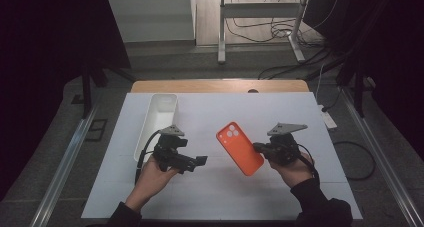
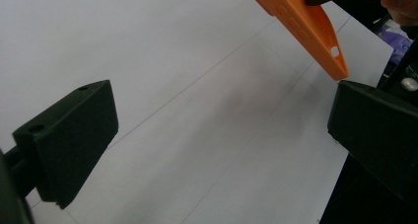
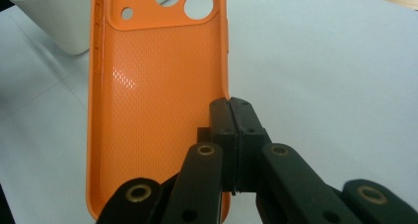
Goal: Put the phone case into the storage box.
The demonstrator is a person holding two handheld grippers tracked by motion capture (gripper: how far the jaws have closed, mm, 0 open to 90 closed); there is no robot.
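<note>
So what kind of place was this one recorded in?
Probably a lab or workshop recording station: a white-topped table boxed in by dark curtains, with loose cables across the floor and a metal frame behind.

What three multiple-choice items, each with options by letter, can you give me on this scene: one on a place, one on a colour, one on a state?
1. Where does the white bin stand on the table?
A. at the far left
B. at the near right
C. in the middle

2. What colour is the phone case?
A. blue
B. orange
C. green

3. How does the right gripper stand?
A. open above the case
B. shut on nothing
C. shut on the case's edge

Answers: 1 A, the high view shows it far and left, beyond the left gripper. 2 B, it is orange in every view. 3 C, the jaws pinch its side wall.
</note>
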